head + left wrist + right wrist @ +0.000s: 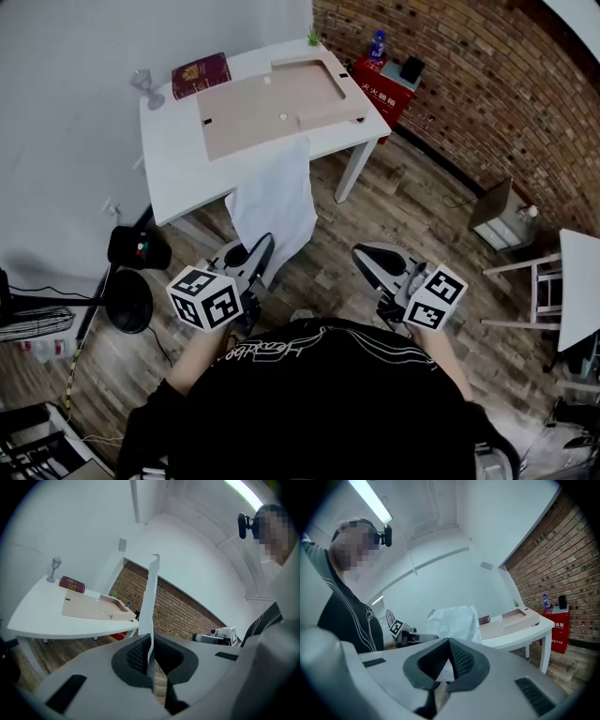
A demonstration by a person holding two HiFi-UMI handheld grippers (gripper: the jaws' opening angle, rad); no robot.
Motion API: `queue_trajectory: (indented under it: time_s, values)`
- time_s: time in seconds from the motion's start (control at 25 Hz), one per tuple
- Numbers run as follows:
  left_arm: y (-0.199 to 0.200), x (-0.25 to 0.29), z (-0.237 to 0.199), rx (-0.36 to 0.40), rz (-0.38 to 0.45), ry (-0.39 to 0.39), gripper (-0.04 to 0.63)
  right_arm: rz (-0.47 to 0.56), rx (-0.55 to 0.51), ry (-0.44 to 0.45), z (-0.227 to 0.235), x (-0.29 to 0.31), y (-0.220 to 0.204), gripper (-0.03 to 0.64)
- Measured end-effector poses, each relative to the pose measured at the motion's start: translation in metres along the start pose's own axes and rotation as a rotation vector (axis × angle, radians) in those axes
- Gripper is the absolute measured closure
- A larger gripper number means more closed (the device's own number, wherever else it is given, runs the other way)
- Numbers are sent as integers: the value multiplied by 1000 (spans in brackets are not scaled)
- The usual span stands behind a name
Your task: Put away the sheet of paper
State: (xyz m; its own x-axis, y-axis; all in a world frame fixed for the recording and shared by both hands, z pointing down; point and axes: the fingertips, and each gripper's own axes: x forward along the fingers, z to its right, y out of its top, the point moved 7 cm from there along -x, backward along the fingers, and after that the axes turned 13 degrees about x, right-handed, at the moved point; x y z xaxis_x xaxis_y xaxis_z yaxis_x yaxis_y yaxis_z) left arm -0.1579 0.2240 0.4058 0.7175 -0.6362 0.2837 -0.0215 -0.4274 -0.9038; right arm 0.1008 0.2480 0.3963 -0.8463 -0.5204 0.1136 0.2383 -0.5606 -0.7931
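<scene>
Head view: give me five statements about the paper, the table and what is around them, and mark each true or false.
1. The left gripper is shut on the paper. True.
2. The paper lies flat on the table. False: it hangs in the air in front of the table, held by the left gripper.
3. A red book lies on the table. True.
4. The cardboard tray sits on the floor. False: it lies on the table, beside the book.
5. The bottle stands on the table. False: it stands on the red box by the brick wall.
</scene>
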Motion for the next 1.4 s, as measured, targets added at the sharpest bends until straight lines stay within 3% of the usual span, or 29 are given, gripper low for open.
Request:
queue_trajectory:
  time_s: [0.56, 1.4]
  values:
    - [25, 37, -61, -19, 15, 43, 564, -2, 29, 7, 49, 40, 26, 614]
    - [120, 145, -186, -113, 22, 213, 565, -49, 55, 165, 211, 164, 167, 615]
